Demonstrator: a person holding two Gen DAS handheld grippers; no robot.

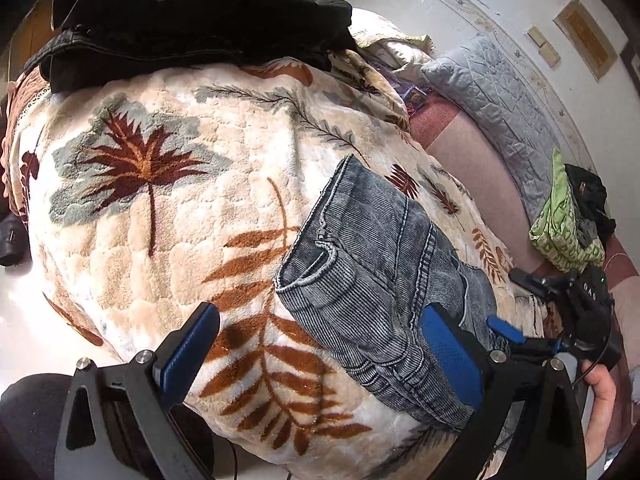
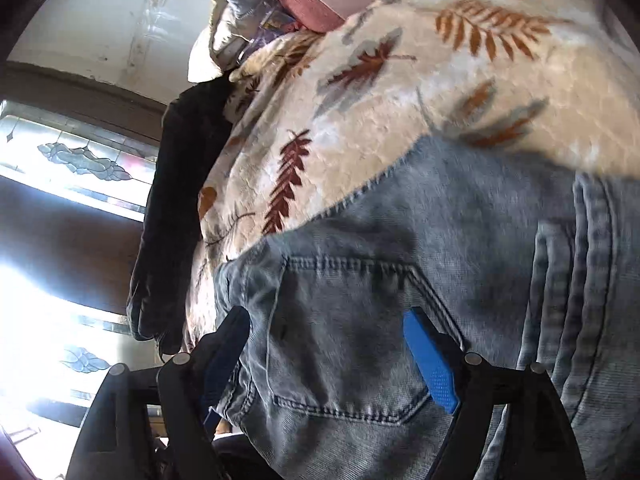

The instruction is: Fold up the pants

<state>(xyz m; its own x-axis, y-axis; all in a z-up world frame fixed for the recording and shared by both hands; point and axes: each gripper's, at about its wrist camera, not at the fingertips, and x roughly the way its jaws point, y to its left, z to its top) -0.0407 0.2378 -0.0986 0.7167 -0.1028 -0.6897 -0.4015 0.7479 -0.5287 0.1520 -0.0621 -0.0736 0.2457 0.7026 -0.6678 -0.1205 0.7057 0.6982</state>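
Observation:
Folded blue-grey jeans [image 1: 380, 264] lie on a cream blanket with a leaf pattern [image 1: 180, 200]. My left gripper [image 1: 320, 356] hovers open at the jeans' near end, its right finger [image 1: 452, 356] over the denim and its left finger over the blanket. My right gripper [image 1: 560, 320], held by a hand [image 1: 600, 392], is at the jeans' right side. In the right wrist view the jeans [image 2: 400, 240] fill the lower frame. The right gripper [image 2: 328, 360] stands open just above the back pocket [image 2: 352, 340], and its pads do not pinch the cloth.
A pile of black clothes [image 1: 180, 20] sits at the blanket's far edge and shows as a dark garment [image 2: 180, 200] in the right wrist view. A grey quilted pillow [image 1: 492, 92] and a green cloth [image 1: 560, 220] lie to the right. A bright window [image 2: 60, 160] is on the left.

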